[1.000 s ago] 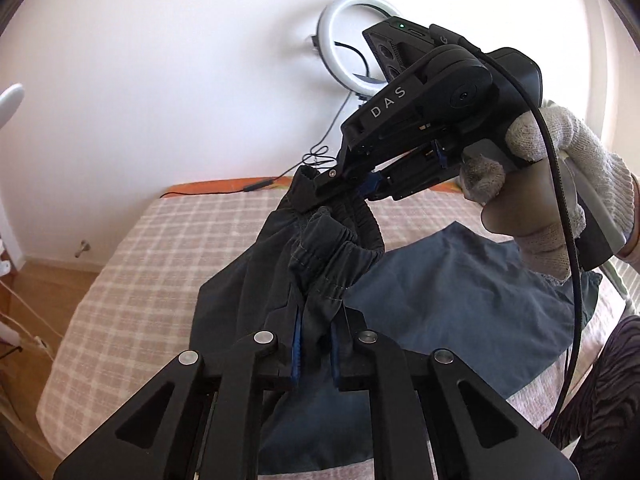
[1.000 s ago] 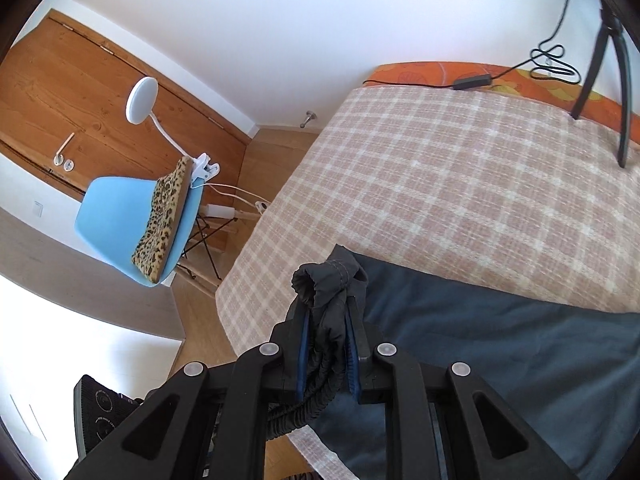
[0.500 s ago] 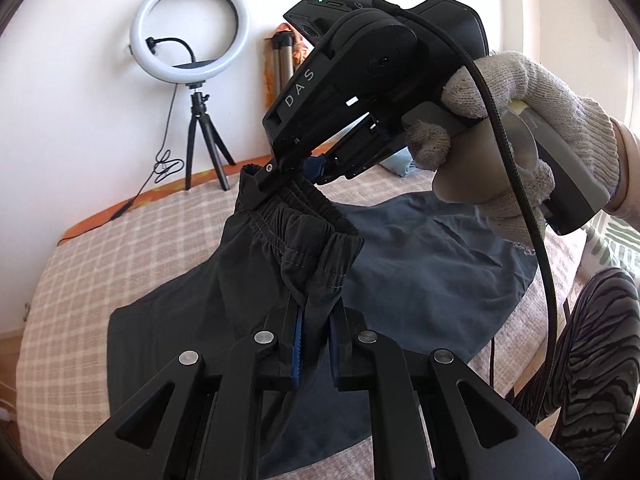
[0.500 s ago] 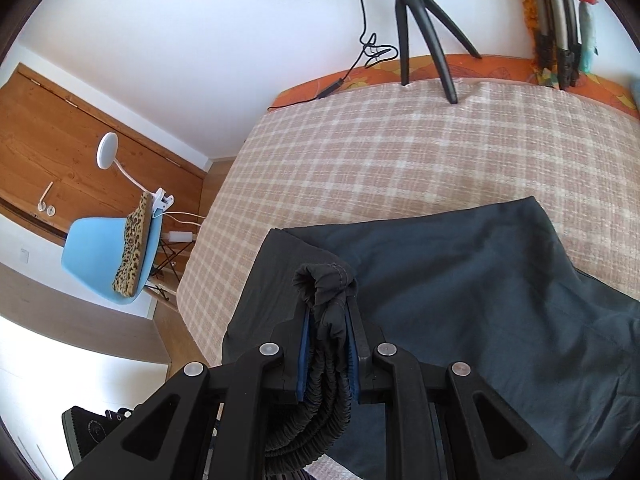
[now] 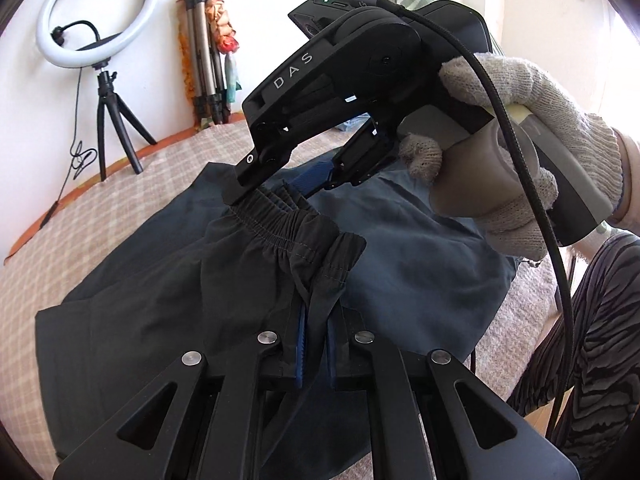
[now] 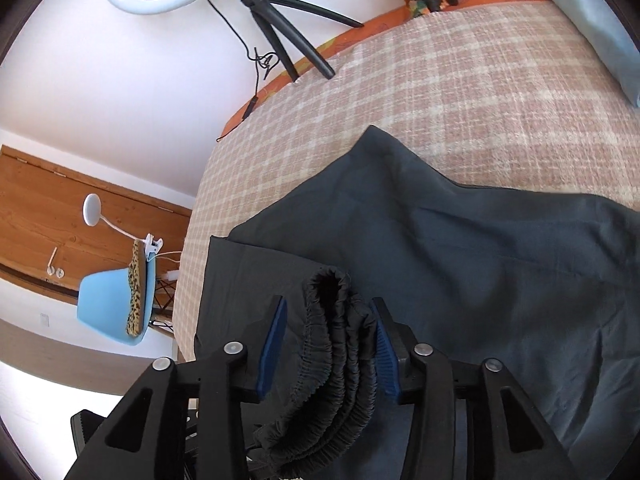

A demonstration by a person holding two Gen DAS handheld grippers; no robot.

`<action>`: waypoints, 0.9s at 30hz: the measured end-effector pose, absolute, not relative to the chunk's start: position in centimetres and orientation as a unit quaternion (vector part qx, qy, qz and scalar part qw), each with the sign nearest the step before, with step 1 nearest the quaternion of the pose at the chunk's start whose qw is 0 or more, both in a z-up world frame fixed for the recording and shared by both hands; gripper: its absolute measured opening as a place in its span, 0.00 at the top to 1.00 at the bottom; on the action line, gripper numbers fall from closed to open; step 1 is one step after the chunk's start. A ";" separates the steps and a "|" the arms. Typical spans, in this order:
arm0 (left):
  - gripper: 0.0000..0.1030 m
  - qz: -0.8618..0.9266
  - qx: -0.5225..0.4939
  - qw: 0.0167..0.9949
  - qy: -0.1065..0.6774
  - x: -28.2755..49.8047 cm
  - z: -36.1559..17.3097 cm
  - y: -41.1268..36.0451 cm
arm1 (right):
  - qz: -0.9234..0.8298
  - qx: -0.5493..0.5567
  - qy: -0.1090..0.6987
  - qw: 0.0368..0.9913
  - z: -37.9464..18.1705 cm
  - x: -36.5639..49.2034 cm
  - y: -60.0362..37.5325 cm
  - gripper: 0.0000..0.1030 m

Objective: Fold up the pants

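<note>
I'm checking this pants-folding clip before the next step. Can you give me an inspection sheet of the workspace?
Surface: checked bedspread, pants spread on it.
Job's things: dark pants, elastic waistband bunched.
Clutter: blue pillow at the bed's edge.
Grippers: left gripper shut on fabric; right gripper, jaws just opening, waistband loose between its fingers.
Cables: black cable from right gripper.
Surroundings: ring light on tripod, blue chair.

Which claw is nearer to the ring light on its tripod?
Right. The right claw stands at the far end of the pants' waistband, toward the ring light. The left claw grips the pants at the near end, farther away.
</note>
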State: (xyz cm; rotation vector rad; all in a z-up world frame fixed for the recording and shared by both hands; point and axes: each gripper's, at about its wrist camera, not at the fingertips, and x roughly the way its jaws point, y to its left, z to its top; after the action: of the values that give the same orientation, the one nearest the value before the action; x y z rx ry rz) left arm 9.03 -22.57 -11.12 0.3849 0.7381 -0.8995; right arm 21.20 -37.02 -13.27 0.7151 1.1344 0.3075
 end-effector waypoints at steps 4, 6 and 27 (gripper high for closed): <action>0.94 -0.425 0.182 0.814 0.352 9.7 -11.4 -23.3 | 0.126 0.369 0.530 0.753 -14.9 19.8 -38.9 0.35; 0.94 -0.427 0.182 0.813 0.351 9.8 -11.4 -23.5 | 0.133 0.381 0.536 0.742 -15.4 19.2 -39.0 0.35; 0.65 -0.320 0.117 0.872 0.353 9.1 -6.5 -8.3 | 0.113 0.248 0.497 0.824 -10.0 17.5 -37.0 0.83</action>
State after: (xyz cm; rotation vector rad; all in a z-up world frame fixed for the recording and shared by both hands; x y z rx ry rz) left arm 9.12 -8.29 -6.48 0.2447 0.7371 -0.6689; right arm 17.52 -36.98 -9.96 0.5279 1.0563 0.2398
